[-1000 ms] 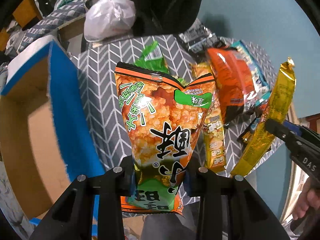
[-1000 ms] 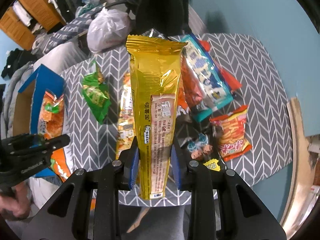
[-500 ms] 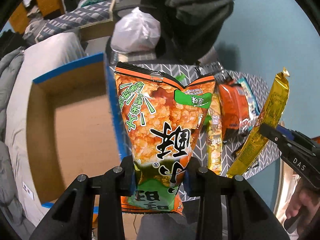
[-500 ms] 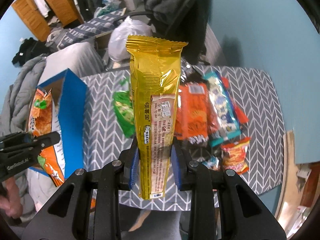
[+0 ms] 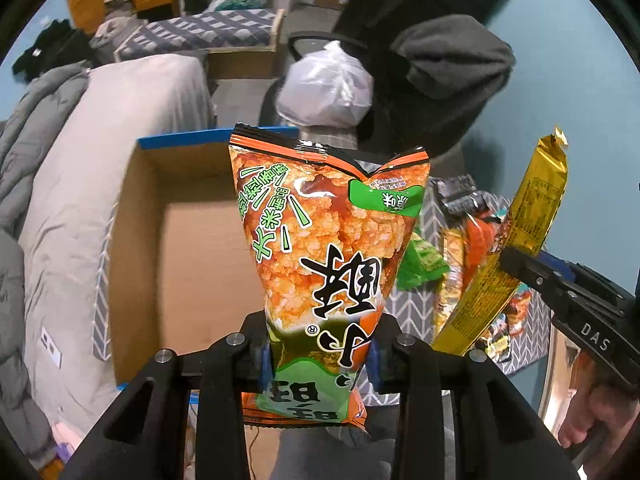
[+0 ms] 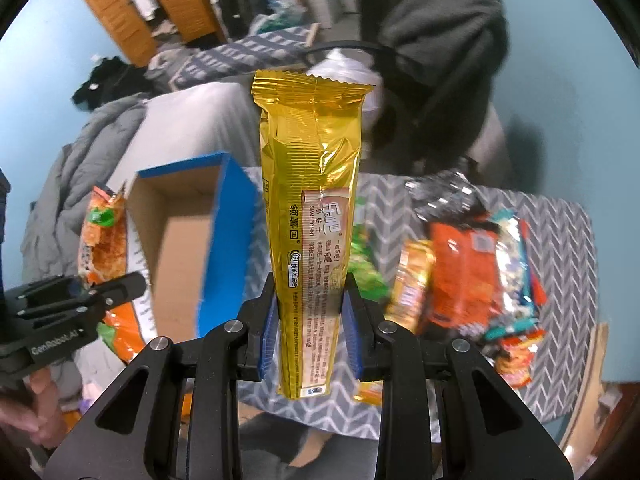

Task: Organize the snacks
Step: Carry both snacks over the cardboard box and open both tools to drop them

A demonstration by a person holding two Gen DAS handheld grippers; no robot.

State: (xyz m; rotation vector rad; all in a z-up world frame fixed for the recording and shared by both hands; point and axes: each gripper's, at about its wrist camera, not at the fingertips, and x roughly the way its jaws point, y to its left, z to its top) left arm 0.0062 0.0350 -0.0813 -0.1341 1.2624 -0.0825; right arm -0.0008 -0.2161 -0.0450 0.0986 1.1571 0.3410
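the left gripper (image 5: 318,356) has its blue pads (image 5: 266,356) pinched onto the lower part of an orange and green snack bag (image 5: 324,248), which stands up between the two fingers with its crimped top edge farthest from the camera. the right gripper (image 6: 310,320) is clamped just as tight on a long gold packet (image 6: 312,200), gripped near its bottom end (the printed label side faces the camera). behind the orange bag sits an open cardboard box (image 5: 192,248) with a blue rim, its brown floor showing bare in the left wrist view. in the right wrist view the box stands at the left edge of a table under a grey zigzag cloth (image 6: 560,264), with the gold packet in front of its blue side wall. a pile of other snack packs (image 6: 472,264) lies on the cloth to the right, and a green pack (image 6: 364,272) lies near the packet. a white plastic bag (image 5: 324,92) sits beyond the box.
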